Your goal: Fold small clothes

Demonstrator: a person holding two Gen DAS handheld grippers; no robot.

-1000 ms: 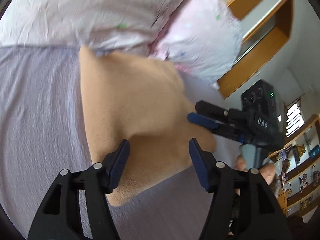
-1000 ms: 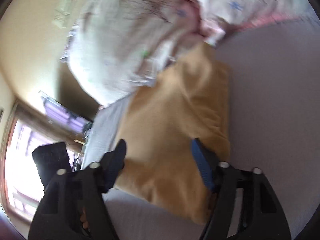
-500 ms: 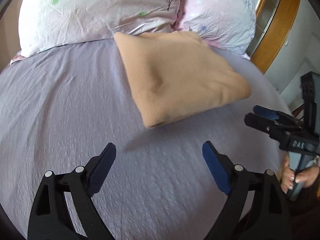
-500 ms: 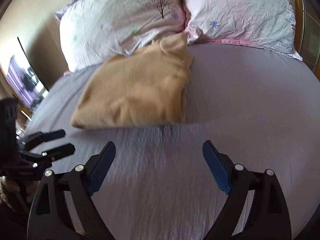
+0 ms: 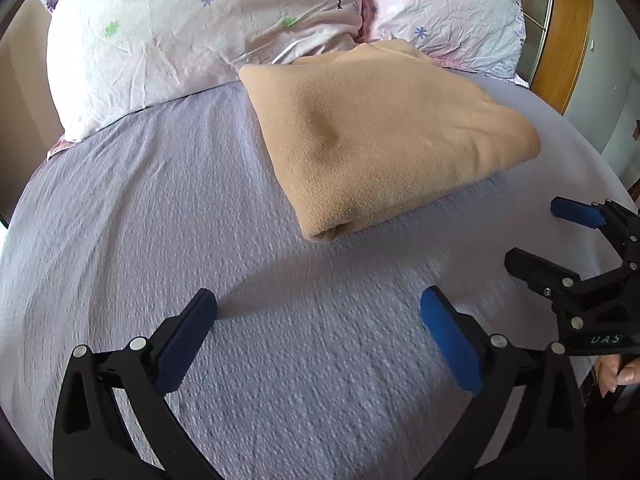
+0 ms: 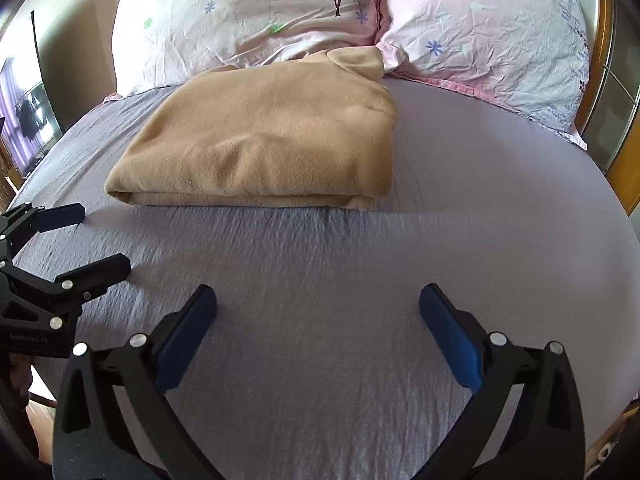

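Tan fleece garment (image 5: 384,136) sits folded on the sheet (image 5: 160,240), far corner touching the pillows (image 5: 208,28). Soft, light, thick; likely slumps if lifted by one layer. Best pinch the full stack at a near corner. Left gripper (image 5: 318,332) and right gripper (image 6: 318,330) both gape, empty, well short of it.

Fuzzy matt fleece garment (image 5: 384,136) on crinkle-textured cloth bedsheet (image 5: 140,220).
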